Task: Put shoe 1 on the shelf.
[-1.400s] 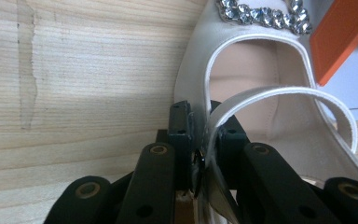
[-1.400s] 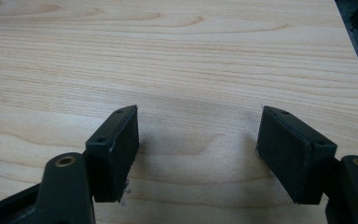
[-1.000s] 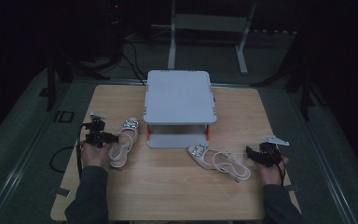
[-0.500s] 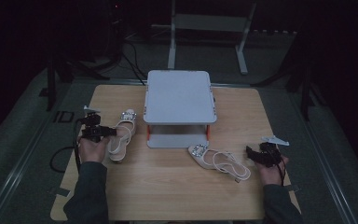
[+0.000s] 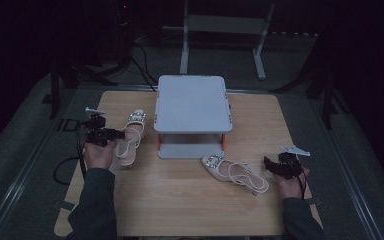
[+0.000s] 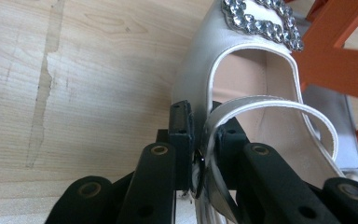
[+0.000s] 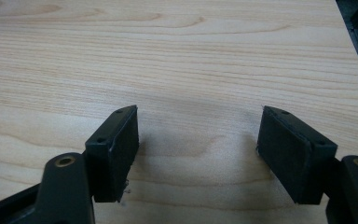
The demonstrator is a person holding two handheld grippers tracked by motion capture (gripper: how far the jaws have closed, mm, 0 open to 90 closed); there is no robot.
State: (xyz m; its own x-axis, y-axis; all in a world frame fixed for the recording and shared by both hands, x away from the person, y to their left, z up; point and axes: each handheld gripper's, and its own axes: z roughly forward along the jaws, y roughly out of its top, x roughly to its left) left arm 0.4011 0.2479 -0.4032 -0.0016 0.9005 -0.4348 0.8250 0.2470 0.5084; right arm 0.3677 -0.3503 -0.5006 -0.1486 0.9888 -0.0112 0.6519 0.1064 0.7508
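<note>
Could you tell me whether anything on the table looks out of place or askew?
The two sandals are split up: one lies left of the grey stand, the other lies angled in front of it.

Looks like a lab/recording rig: bare wooden table (image 5: 180, 200) on grey floor mats, dark room, metal stand frame (image 5: 225, 30) behind, cables (image 5: 145, 52) on floor past the far edge

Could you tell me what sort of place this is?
Probably a lab or studio set up for recording: a wooden table on a dark floor, a metal stand behind it, and cables running across the floor.
</note>
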